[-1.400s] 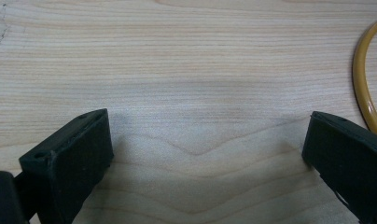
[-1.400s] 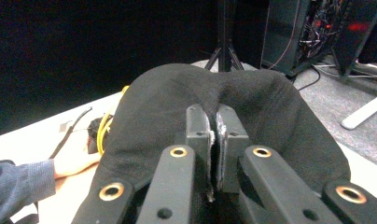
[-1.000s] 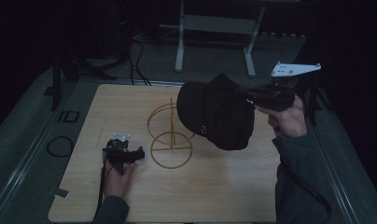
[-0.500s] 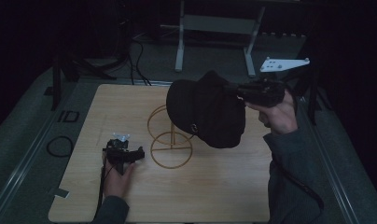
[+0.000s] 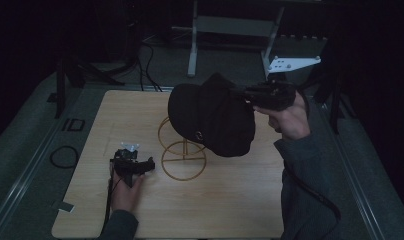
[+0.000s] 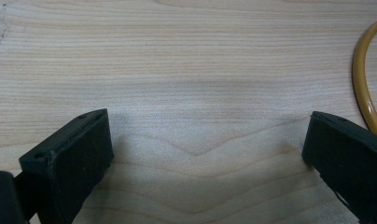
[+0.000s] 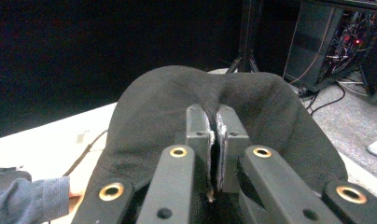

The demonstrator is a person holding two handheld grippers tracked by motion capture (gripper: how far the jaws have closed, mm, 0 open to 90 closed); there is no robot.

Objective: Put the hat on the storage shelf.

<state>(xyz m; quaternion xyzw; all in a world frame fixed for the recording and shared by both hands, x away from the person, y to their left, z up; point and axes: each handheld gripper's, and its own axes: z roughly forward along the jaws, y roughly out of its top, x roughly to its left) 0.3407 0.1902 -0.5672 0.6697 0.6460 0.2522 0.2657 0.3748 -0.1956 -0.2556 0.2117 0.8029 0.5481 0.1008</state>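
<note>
Cap (image 5: 212,120), black, hangs in the air over the middle of the tabletop (image 5: 225,205), pinched by its fabric in the right gripper (image 5: 240,94), whose jaws are clenched on a fold of cloth. In the right gripper view the cap (image 7: 149,112) bunches up around the closed right gripper (image 7: 213,128). Below and just left of the cap stands a yellow wire stand (image 5: 182,155), its ring base on the wood. Near the tabletop's left edge the left gripper (image 5: 149,165) rests low, jaws released and spread wide over bare wood (image 6: 186,70), with the stand's ring (image 6: 361,93) just beside its right jaw.
</note>
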